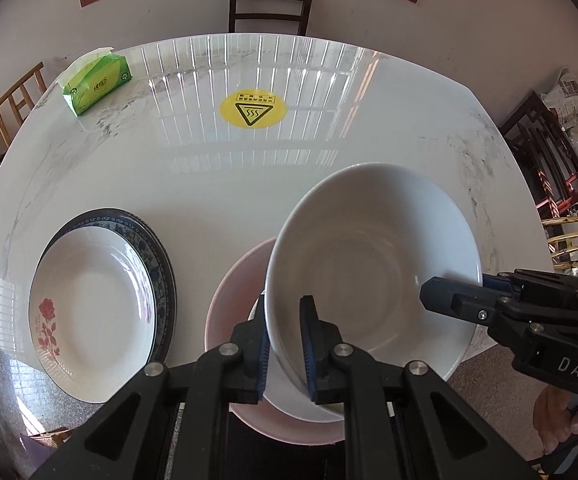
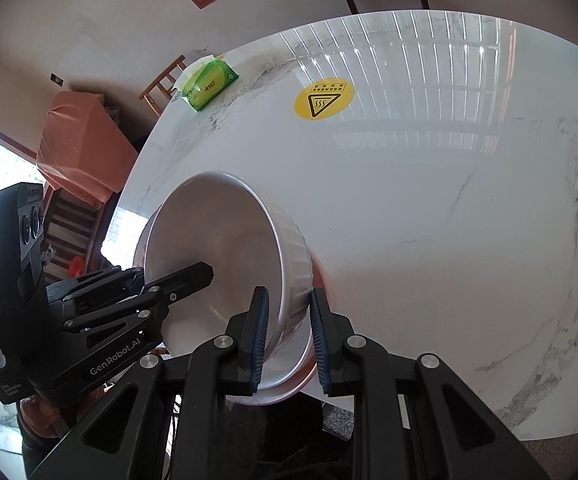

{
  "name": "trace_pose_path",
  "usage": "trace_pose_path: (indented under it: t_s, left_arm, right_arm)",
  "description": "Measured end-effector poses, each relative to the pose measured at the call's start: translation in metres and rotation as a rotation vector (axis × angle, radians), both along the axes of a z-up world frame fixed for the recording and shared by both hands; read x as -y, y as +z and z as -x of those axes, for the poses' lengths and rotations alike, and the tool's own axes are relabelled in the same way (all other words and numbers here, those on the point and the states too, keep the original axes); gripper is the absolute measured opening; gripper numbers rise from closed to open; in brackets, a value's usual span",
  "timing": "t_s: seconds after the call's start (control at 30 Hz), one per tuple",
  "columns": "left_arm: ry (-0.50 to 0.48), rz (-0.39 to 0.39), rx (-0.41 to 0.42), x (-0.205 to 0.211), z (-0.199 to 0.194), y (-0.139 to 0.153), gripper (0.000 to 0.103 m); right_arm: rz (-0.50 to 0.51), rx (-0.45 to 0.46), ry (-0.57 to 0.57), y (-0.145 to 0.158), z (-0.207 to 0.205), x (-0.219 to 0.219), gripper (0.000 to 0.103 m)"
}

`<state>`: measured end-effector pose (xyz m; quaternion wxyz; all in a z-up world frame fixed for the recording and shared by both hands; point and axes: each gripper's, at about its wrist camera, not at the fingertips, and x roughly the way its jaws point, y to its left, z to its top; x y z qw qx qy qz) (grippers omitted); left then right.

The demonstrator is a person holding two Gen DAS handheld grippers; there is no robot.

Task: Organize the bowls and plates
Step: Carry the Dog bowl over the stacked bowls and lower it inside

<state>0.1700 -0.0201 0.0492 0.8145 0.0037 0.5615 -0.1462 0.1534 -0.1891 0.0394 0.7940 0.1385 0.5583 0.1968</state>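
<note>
Under the white bowl (image 1: 373,256) clamped in the left hand-held gripper (image 1: 285,344), the pink plate (image 1: 233,292) shows only as a crescent; a smaller white dish (image 1: 285,392) on it is mostly covered. Left of that hand-held gripper, the blue-rimmed plate (image 1: 161,264) lies largely hidden beneath the rose plate (image 1: 93,312). The right hand-held gripper (image 2: 287,340) hides its stretch of bowl rim. The hand (image 1: 569,420) at the right edge is cut off. Print on the yellow sticker (image 1: 253,109) is too small to read.
</note>
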Motion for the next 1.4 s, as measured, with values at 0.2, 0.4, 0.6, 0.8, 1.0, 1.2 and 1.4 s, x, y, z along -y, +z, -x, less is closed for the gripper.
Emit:
trace_pose_path:
  t_s: [0.2, 0.4, 0.6, 0.8, 1.0, 1.2, 1.4]
  left_arm:
    - [0.003, 0.003, -0.027, -0.007, 0.011, -0.01, 0.014]
    - [0.007, 0.003, -0.042, -0.01, 0.017, -0.016, 0.014]
    - [0.006, -0.003, -0.043, -0.012, 0.02, -0.018, 0.014]
    - [0.007, 0.0, -0.051, -0.013, 0.021, -0.023, 0.014]
    - [0.006, -0.002, -0.046, -0.012, 0.021, -0.023, 0.014]
    - [0.004, -0.008, -0.041, -0.011, 0.022, -0.023, 0.015]
    - [-0.015, -0.033, -0.027, -0.006, 0.025, -0.022, 0.015]
  right_arm:
    - [0.016, -0.007, 0.006, -0.005, 0.009, -0.008, 0.02]
    - [0.029, -0.014, 0.014, -0.01, 0.015, -0.014, 0.02]
    - [0.036, -0.015, 0.014, -0.013, 0.014, -0.019, 0.02]
    - [0.045, -0.023, 0.015, -0.018, 0.014, -0.022, 0.02]
    - [0.046, -0.028, 0.014, -0.02, 0.013, -0.023, 0.019]
    - [0.048, -0.031, 0.014, -0.024, 0.014, -0.023, 0.018]
    - [0.049, -0.036, 0.006, -0.027, 0.015, -0.022, 0.018]
